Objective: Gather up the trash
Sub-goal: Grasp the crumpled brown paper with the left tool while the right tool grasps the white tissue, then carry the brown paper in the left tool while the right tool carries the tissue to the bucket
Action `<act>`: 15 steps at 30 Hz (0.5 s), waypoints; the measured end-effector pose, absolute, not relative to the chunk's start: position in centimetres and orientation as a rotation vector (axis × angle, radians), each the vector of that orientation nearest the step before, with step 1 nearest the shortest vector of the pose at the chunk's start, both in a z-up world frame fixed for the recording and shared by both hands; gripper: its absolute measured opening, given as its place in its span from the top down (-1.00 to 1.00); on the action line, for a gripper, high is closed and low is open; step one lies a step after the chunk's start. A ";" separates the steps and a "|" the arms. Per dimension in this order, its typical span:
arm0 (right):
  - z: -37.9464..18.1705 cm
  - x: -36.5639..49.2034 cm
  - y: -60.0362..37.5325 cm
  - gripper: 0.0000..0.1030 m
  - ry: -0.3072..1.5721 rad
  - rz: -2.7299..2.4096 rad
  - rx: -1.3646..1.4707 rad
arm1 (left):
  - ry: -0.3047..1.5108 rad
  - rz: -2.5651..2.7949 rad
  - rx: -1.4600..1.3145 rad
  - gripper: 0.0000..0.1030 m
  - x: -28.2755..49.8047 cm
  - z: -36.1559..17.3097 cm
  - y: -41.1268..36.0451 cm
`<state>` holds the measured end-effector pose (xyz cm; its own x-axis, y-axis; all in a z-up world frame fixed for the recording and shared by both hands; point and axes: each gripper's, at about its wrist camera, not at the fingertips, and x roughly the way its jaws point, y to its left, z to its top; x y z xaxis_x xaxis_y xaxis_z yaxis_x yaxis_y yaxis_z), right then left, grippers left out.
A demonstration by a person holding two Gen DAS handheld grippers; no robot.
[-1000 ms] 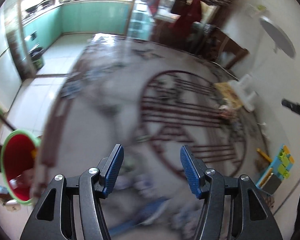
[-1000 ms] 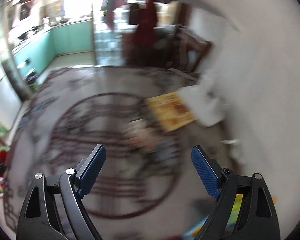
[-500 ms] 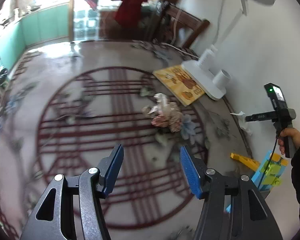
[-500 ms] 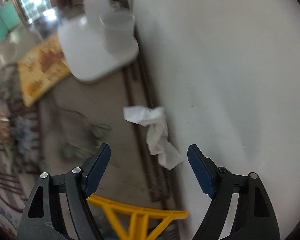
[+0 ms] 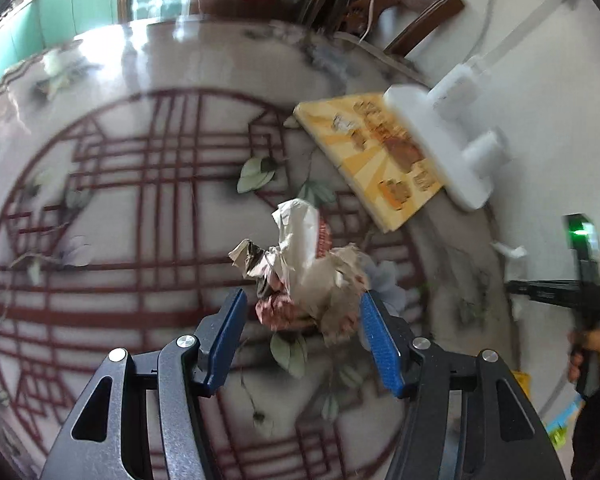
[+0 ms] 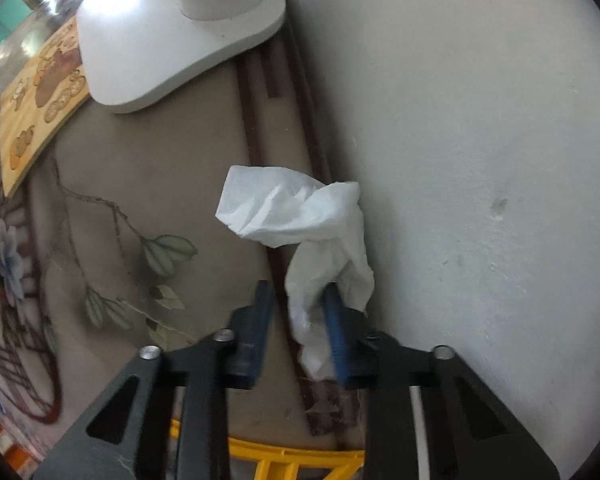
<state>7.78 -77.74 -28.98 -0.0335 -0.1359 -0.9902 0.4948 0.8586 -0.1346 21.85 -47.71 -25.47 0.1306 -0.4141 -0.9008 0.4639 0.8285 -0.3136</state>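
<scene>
In the left wrist view a crumpled wad of paper and wrapper trash [image 5: 304,276] lies on the patterned floor. My left gripper [image 5: 300,332] is open, its blue pads on either side of the wad's near end. In the right wrist view a white crumpled tissue [image 6: 300,216] lies on the floor against the white wall. My right gripper [image 6: 300,320] has its jaws partly closed around the tissue's lower end, which sits between the pads. The tissue also shows small in the left wrist view [image 5: 508,250].
A white fan base [image 6: 172,36] stands by the wall on a yellow picture board [image 6: 36,92]. A yellow plastic piece [image 6: 284,460] lies under the right gripper. The white wall [image 6: 480,160] is close on the right. Dark wooden furniture [image 5: 384,0] stands at the back.
Both grippers have moved down toward the floor. The left now straddles the paper wad. The right jaws have narrowed around the white tissue.
</scene>
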 end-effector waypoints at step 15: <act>-24.8 4.3 -73.7 0.82 1.420 -0.472 0.286 | 1.431 -0.735 -0.022 0.54 22.8 -28.4 -51.5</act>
<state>4.34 -73.66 -24.77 0.0811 -0.1430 -0.9864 0.4762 0.8750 -0.0877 22.83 -51.54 -28.35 -0.0379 -0.4694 -0.8822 0.4439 0.7830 -0.4357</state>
